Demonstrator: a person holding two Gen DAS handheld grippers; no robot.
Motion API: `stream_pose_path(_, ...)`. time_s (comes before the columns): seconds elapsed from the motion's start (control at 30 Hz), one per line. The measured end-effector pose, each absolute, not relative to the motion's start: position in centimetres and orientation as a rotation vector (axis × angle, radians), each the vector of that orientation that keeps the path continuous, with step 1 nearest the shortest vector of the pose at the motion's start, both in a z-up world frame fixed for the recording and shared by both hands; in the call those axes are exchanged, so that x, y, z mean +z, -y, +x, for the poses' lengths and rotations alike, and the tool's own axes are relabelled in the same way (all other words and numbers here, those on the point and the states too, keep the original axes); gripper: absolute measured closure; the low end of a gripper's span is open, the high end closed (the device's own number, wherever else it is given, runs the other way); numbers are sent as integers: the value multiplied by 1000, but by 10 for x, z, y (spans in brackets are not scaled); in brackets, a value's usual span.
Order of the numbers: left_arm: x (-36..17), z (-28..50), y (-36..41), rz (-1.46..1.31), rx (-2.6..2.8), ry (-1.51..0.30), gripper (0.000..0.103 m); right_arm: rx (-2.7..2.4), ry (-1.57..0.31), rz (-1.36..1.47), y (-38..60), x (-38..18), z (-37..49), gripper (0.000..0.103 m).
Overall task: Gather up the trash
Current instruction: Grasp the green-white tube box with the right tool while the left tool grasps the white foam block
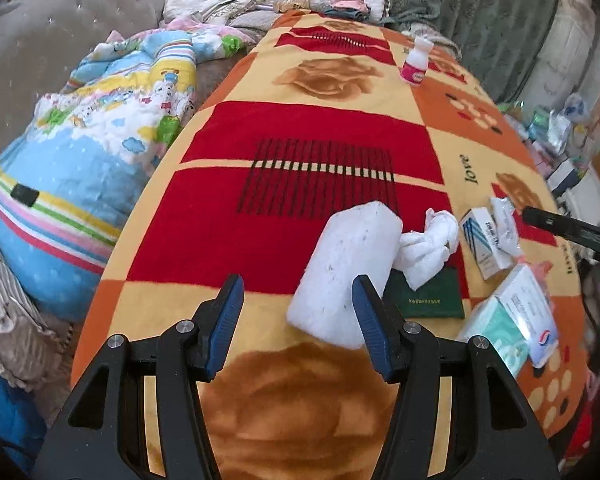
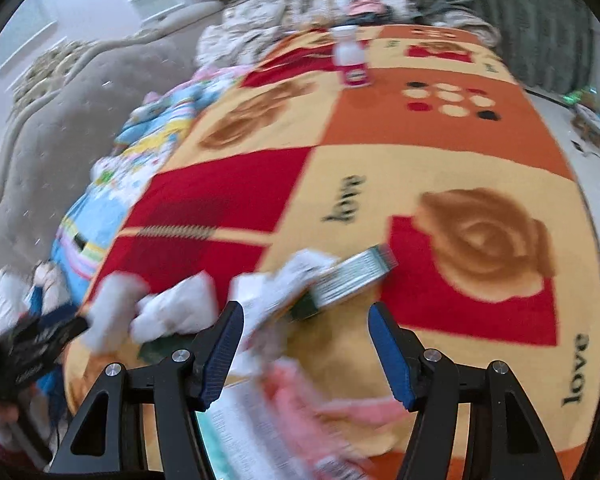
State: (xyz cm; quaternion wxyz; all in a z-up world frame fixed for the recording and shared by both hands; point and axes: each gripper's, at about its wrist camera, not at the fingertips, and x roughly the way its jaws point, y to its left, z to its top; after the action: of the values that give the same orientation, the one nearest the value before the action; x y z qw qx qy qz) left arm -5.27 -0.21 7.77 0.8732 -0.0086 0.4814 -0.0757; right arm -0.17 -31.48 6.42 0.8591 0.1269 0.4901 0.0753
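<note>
Nothing collected yet | left gripper (image 1: 298, 300) jaws apart, empty, white foam block (image 1: 346, 270) just ahead | crumpled tissue (image 1: 430, 248), small box (image 1: 484, 246) lie on blanket (image 1: 312, 120) | right gripper (image 2: 306, 328) jaws apart, empty

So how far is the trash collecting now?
Nothing looks collected yet. Both grippers are open and empty: the left gripper is beside the white foam block, the right gripper over the small box. The crumpled tissue also remains on the blanket.

Two wrist cams, both angled down, close over the blanket (image 1: 320, 184).
Both views shared the far bottle (image 1: 415, 63) (image 2: 350, 58).
</note>
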Motion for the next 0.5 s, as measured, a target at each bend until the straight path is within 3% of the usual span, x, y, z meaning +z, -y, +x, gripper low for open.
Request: stream_pose_path(0.5,94,-45,7,-57,-215,-968,47,77,-1141,221,321,34,53,41)
